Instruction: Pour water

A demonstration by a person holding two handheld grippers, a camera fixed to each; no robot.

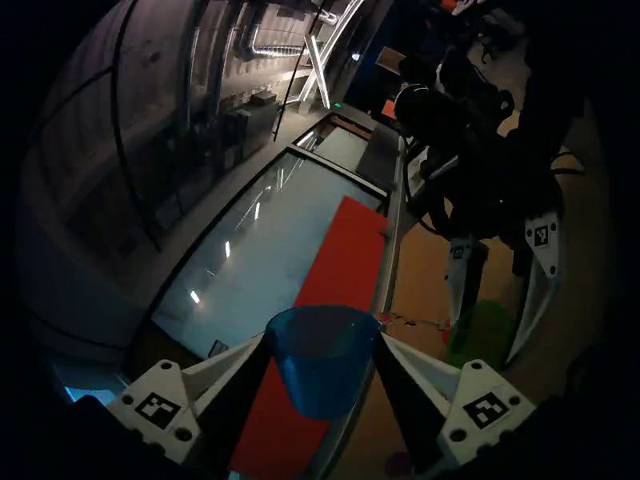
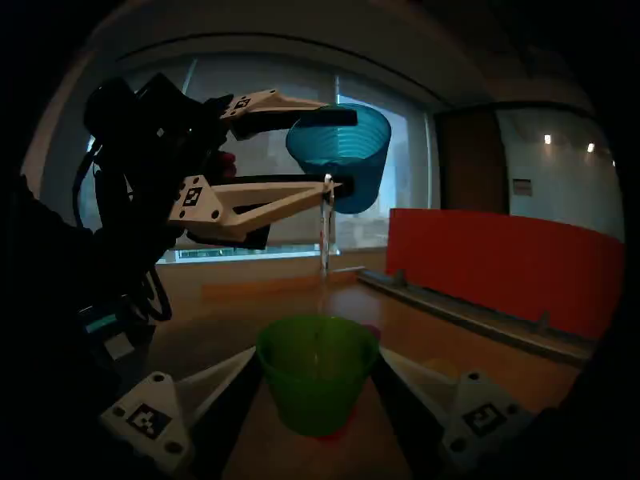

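My left gripper (image 1: 322,340) is shut on a translucent blue cup (image 1: 320,384), tipped over. In the right gripper view the left gripper (image 2: 346,152) holds that blue cup (image 2: 352,136) high, tilted toward the camera. A thin stream of water (image 2: 324,232) falls from its rim into a green cup (image 2: 316,376). My right gripper (image 2: 317,352) is shut on the green cup, which stands upright just above the wooden table (image 2: 448,352). In the left gripper view the right gripper (image 1: 486,340) and the green cup (image 1: 488,328) lie below, at the right.
A red panel (image 2: 512,264) stands along the table's right side behind a metal rail (image 2: 464,308). A large window (image 2: 240,144) lies behind. A person's dark sleeve and hand (image 2: 136,160) hold the left gripper. Something pink (image 2: 370,328) lies behind the green cup.
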